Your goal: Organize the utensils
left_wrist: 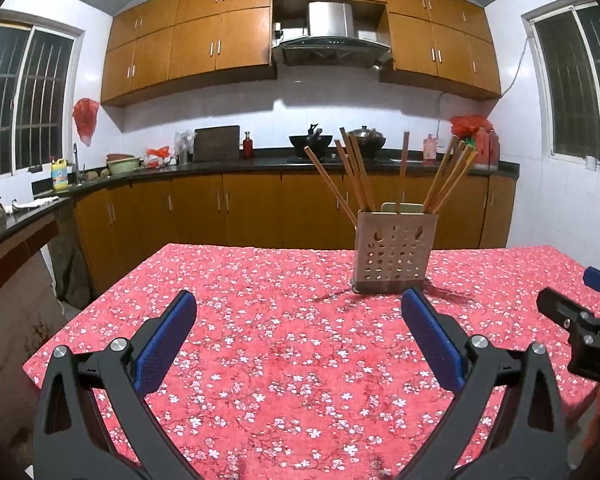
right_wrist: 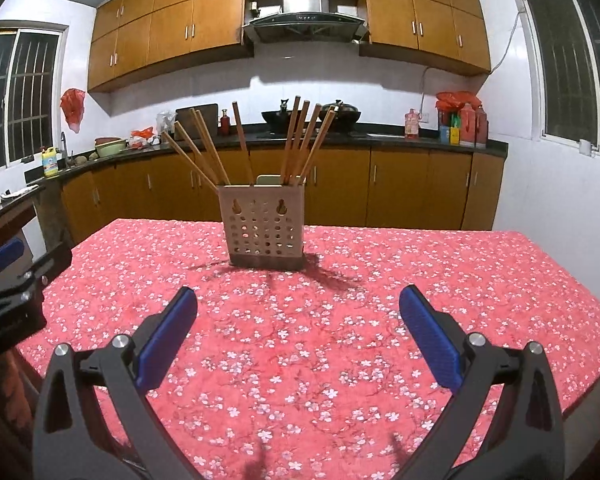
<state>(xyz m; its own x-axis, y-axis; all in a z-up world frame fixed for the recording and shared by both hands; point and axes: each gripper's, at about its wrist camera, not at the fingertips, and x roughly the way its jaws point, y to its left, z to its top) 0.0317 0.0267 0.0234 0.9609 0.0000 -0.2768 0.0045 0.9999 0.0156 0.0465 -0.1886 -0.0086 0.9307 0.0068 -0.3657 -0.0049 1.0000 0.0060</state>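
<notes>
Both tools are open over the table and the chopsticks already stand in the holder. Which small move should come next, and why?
Probably bring the right tool forward toward the perforated holder. Both it and the left tool are open and hold nothing, and no loose utensil shows on the floral tablecloth. The chopsticks lean apart in two spread groups, so gathering them seems the only work left.

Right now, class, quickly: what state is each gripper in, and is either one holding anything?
Left gripper: open, fingers wide apart, holding nothing.
Right gripper: open, fingers wide apart, holding nothing.
</notes>
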